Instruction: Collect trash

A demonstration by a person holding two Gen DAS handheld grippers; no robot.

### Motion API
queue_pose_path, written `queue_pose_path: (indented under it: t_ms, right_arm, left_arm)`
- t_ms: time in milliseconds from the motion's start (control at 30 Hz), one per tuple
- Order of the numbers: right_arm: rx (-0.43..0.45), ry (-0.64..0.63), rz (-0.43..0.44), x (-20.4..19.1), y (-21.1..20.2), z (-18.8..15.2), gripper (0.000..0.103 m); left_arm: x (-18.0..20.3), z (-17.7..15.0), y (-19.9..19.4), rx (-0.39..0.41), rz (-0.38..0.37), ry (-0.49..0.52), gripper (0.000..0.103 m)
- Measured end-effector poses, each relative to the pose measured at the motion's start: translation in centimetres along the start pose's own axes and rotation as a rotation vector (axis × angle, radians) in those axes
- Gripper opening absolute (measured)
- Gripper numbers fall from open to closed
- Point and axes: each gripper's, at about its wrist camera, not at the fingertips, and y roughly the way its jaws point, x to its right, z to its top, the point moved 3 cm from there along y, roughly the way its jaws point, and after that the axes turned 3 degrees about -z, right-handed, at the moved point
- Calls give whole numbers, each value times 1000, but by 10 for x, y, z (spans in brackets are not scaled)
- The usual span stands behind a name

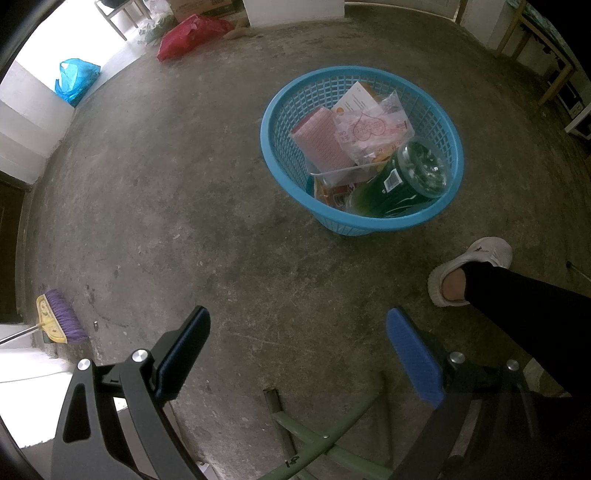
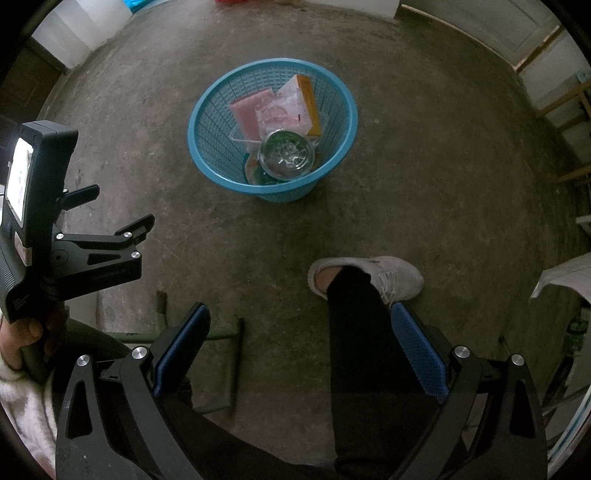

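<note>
Blue lattice basket [image 1: 436,110] on mottled grey concrete floor [image 1: 184,184]. Inside the basket: green bottle [image 1: 402,181], pink dotted pack [image 1: 325,142], white-and-orange box [image 2: 304,99], clear wrapper [image 1: 373,127] with pink heart print. Beyond the basket, red bag [image 1: 188,33] and bright blue bag [image 1: 75,79]. Far left of it, purple-bristled yellow broom [image 1: 61,319]. Near the basket, pale shoe [image 2: 380,277], black trouser leg [image 2: 354,332]. Blue textured pads [image 1: 413,358] on black fingers.
</note>
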Motion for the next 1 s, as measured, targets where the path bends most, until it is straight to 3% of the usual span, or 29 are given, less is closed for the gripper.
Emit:
queue_pose_path:
  t_ms: [1000]
  right_arm:
    - [0, 0, 0, 0, 0, 0, 94]
  left_arm:
    - [0, 2, -1, 2, 2, -1, 94]
